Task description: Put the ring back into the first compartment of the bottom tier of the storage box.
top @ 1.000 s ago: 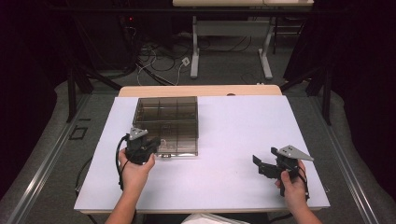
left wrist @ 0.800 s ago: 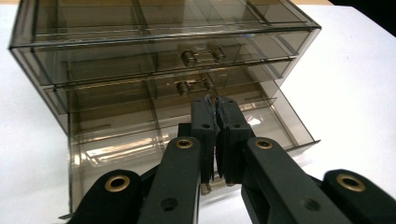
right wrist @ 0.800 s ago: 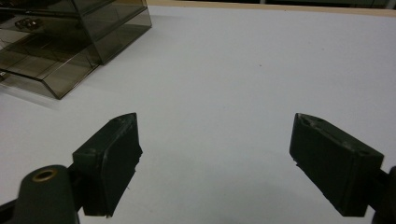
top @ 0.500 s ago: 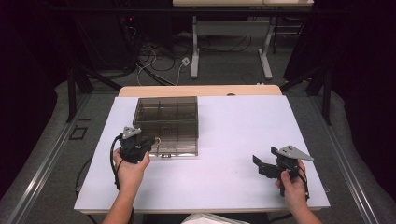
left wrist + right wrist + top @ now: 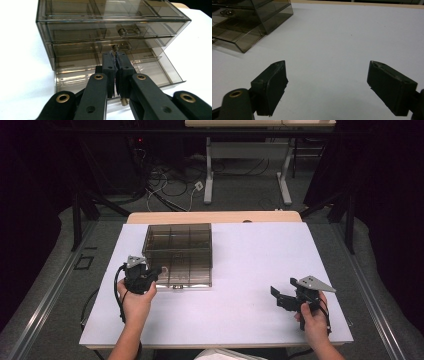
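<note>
Your left gripper point(image 5: 115, 53) is clamped on the small handle point(image 5: 115, 46) of the smoky drawer box's point(image 5: 177, 254) middle drawer; the bottom drawer point(image 5: 120, 75) stands pulled out beneath it. Your right gripper point(image 5: 286, 298) rests with jaws wide apart, well away on the white table point(image 5: 250, 265). Cables point(image 5: 170, 185) litter the dark floor beyond.

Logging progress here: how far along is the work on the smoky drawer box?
Done: the bottom drawer of the drawer box stands partly pulled out. In hand: the left gripper is shut by the middle drawer handle; whether it grips it I cannot tell. Left: both upper drawers look closed, and the right gripper waits open over the table.
</note>
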A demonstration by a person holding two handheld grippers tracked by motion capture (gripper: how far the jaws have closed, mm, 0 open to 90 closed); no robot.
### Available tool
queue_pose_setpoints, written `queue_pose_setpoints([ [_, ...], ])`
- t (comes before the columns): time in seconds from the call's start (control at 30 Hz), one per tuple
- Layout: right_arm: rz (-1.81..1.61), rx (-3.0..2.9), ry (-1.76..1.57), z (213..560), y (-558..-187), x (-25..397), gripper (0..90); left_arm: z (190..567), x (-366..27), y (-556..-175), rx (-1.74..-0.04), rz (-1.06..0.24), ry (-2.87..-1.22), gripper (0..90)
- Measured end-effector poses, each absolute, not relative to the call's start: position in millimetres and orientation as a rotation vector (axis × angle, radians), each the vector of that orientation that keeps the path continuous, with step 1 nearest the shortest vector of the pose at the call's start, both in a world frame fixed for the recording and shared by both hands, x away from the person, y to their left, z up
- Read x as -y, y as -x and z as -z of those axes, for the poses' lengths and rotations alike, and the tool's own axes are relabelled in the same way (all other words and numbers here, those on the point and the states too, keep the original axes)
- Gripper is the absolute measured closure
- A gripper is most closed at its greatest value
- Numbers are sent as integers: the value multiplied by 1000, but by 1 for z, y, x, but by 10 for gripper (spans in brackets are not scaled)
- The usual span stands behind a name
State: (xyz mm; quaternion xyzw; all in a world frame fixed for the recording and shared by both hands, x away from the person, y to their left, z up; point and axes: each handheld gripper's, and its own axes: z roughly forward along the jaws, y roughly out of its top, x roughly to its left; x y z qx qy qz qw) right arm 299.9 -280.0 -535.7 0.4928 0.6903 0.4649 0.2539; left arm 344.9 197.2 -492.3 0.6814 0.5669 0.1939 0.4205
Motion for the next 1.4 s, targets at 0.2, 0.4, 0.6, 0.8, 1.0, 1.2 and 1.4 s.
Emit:
queue_pose_setpoints([
  [0.2, -1264, -1878, -1337, 536, -300, 280, 156, 497, -202, -347, -1447, -488, -1691, 869],
  [0.4, -1254, -1889, -1341, 535, -300, 280, 156, 504, -207, -351, -1479, -508, -1703, 869],
  [0.6, -1254, -1889, -1341, 535, -300, 280, 156, 510, -212, -354, -1509, -505, -1699, 869],
  [0.8, -1259, -1882, -1332, 536, -300, 280, 156, 514, -215, -356, -1530, -501, -1694, 869],
  [1.0, -1261, -1888, -1330, 536, -300, 280, 156, 519, -217, -358, -1548, -500, -1693, 869],
  [1.2, -1260, -1888, -1331, 536, -300, 280, 156, 525, -218, -361, -1566, -491, -1690, 869],
  [1.4, -1262, -1889, -1331, 536, -300, 280, 156, 528, -219, -362, -1573, -490, -1698, 869],
])
